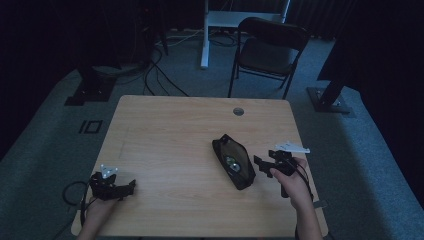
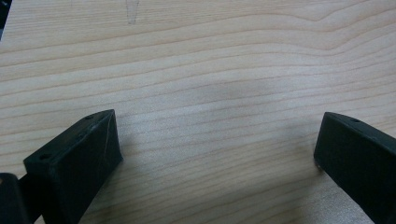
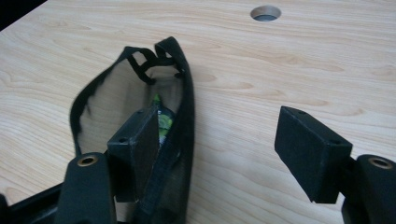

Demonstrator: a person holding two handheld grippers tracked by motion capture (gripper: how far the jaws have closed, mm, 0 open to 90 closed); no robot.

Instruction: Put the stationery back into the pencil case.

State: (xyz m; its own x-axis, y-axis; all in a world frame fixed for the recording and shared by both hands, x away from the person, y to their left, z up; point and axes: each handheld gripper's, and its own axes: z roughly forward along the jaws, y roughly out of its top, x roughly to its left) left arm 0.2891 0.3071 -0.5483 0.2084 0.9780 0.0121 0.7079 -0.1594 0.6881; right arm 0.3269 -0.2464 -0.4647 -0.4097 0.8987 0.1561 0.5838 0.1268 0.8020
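the bench (image 1: pixel 165 145) is a light wood top with lots of bare room in the middle and on the left side. a small round hole (image 1: pixel 238 111) sits near the far edge. past the far edge there is a dark chair (image 1: pixel 267 52) on the floor, well away from the hands. the left tongs (image 1: pixel 131 187) rest near the near left corner of the bench, with open wood all around them. in the left gripper view they (image 2: pixel 217 144) are spread wide, and there is just plain wood grain between the two black jaws, so they hold nothing. the right tongs (image 1: pixel 260 162) are on the right side of the bench, close to its right edge, just beside a black pouch (image 1: pixel 233 161). the pouch lies flat on the bench, right of the middle, long and thin, with its far end pointing away and to the left. it is made of black see-through net with a dark band around the rim, and something green (image 3: pixel 164 122) shows inside it. in the right gripper view the right tongs (image 3: pixel 219 140) are open wide; one jaw sits inside the mouth of the pouch (image 3: pixel 121 93) and the other jaw stands over bare wood, so the pouch's side edge is between them but not pinched.
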